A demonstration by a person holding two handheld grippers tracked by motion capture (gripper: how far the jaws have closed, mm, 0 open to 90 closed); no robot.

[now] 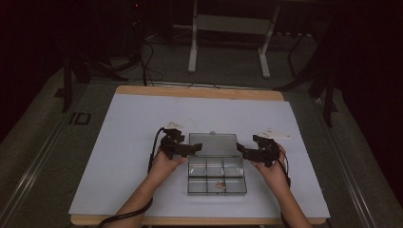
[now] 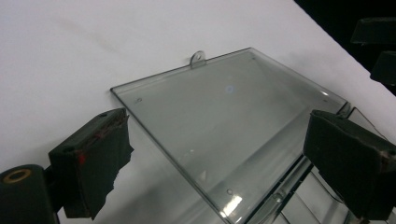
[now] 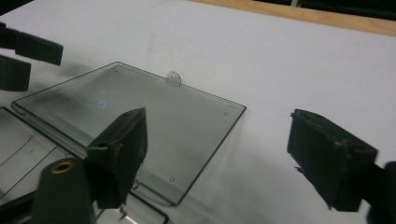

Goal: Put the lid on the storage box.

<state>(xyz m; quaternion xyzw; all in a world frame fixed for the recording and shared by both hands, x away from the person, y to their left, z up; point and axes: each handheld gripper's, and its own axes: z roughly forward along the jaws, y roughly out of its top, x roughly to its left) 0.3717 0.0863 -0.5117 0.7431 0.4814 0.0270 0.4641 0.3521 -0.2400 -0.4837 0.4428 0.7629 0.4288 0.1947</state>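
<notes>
The left gripper (image 1: pixel 192 148) is sitting wide open in the middle of the high view, at the left edge of the box (image 1: pixel 216 175), holding nothing. The right gripper (image 1: pixel 241 150) is wide open too, at the box's right edge, also holding nothing. The clear lid (image 2: pixel 224 130) is lying flat and open behind the box, on the white table (image 1: pixel 123 142). I think closing the lid is the job, so both grippers should be pinching its side edges gently and lifting together. A small brown thing (image 1: pixel 219 185) is sitting in a lower compartment.
</notes>
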